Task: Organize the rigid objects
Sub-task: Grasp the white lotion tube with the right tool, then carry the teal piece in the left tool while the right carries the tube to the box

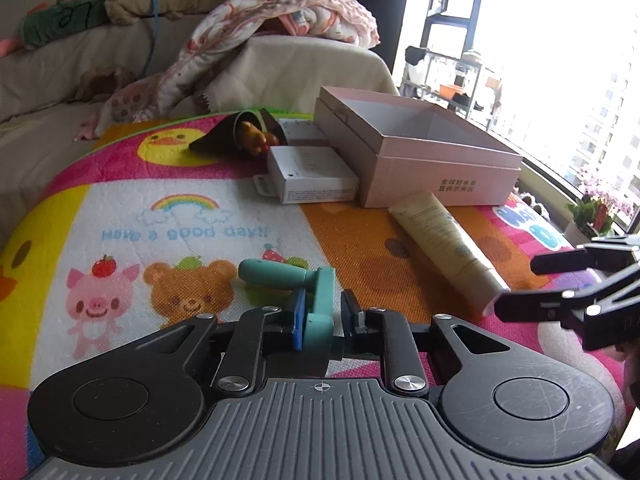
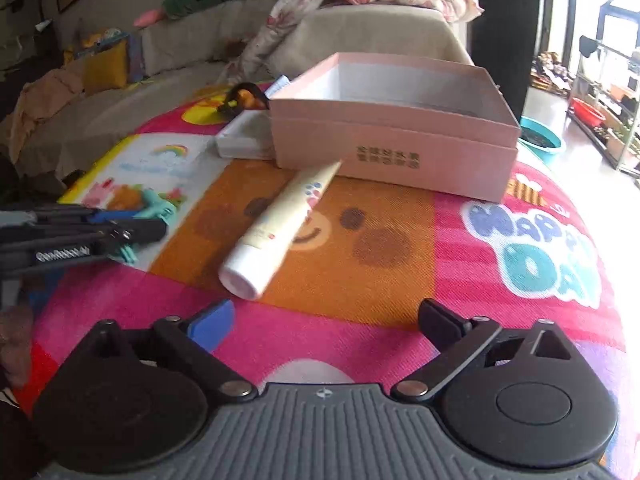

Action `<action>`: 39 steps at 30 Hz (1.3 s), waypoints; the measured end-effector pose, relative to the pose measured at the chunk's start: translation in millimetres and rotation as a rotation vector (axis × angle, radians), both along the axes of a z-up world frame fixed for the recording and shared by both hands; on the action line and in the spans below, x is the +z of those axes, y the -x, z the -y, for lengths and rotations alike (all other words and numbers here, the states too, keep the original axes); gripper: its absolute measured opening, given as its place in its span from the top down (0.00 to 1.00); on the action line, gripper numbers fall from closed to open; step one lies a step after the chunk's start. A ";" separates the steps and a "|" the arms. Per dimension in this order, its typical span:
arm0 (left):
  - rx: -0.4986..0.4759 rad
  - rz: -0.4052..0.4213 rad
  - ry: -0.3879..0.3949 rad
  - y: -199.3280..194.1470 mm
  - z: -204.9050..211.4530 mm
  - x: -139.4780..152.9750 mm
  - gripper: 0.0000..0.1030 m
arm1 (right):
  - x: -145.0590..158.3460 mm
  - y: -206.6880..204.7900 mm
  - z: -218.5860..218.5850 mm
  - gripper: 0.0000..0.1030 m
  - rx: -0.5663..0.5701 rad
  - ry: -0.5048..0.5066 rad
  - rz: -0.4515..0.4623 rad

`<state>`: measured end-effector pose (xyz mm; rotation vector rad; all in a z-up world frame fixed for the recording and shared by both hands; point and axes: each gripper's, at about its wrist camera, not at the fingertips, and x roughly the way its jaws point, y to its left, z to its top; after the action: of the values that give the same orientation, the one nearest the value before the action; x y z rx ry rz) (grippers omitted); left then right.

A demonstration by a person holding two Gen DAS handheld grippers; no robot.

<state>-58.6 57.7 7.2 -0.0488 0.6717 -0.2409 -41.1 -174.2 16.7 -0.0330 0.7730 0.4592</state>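
Left wrist view is showing the left gripper [image 1: 322,312] clamping its jaws on a teal roller tool [image 1: 296,292], pinching the flat frame near the handle while the roller end is resting over the colourful play mat [image 1: 168,216]. Right wrist view is showing the right gripper [image 2: 326,320] spreading its jaws wide with nothing between them, hovering just short of the cream tube [image 2: 280,216], which is lying on the orange panel with its white cap toward the camera. Behind it the pink box [image 2: 394,136] is sitting open and looks empty, with a white carton [image 1: 310,174] against its side. Judging by this, the tube is the right gripper's next target; it should be straddling the body across its width, above the cap, and closing gently so the round tube is not rolling away, while the left is carrying its tool level toward the box.
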 end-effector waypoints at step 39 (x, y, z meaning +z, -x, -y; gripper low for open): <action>-0.249 0.370 0.042 -27.7 60.8 140.8 0.79 | 134.2 1.2 66.6 0.90 -0.148 -0.016 0.397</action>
<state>-30.9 -3.1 148.0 0.0393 0.3026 -0.4901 -42.3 -240.7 150.9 -0.0505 0.3778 0.3040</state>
